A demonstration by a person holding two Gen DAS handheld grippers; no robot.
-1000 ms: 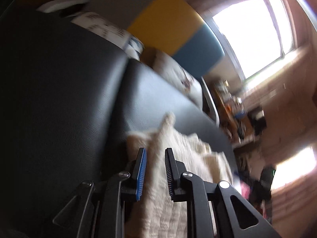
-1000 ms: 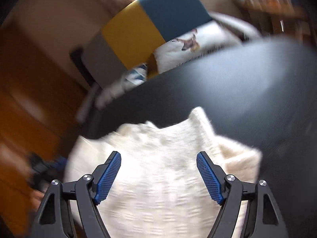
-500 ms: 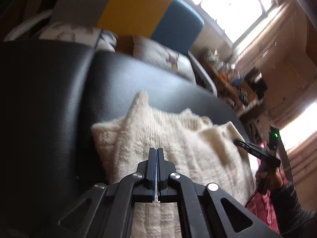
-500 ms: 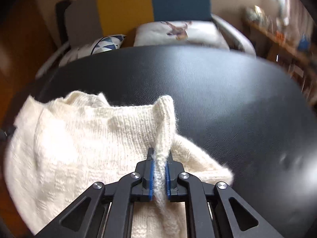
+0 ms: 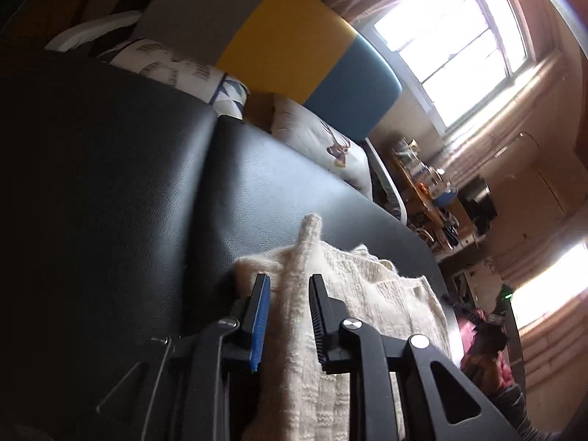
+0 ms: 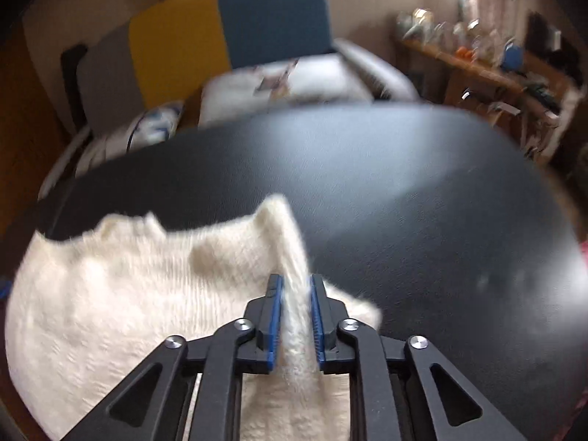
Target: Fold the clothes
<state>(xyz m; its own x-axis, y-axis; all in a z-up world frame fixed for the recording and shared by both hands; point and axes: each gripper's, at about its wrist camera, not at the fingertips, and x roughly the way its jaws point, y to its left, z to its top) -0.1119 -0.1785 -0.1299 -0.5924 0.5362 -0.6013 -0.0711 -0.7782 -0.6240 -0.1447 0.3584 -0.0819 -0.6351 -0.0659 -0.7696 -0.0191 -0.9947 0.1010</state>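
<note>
A cream knitted sweater (image 5: 375, 294) lies bunched on a black leather surface (image 5: 128, 183). One raised fold of it runs between the fingers of my left gripper (image 5: 288, 279), whose jaws are opening; a thin shadow separates the blue pad from the knit. In the right wrist view the sweater (image 6: 128, 294) spreads to the left, and another raised fold stands between the blue pads of my right gripper (image 6: 296, 279). Those pads still press on the fold while the jaws are opening slightly. The black surface (image 6: 404, 183) stretches bare beyond and to the right.
Behind the black surface stands a sofa with a grey, yellow and blue back (image 6: 220, 36) and printed cushions (image 5: 330, 143). A cluttered wooden shelf (image 6: 477, 62) runs along the right wall. A bright window (image 5: 459, 36) is at the upper right.
The left jaws, shut half a second ago, now stand apart around a sweater fold. The right jaws went from wide open to pinching a fold, and that view has shifted and blurred.
</note>
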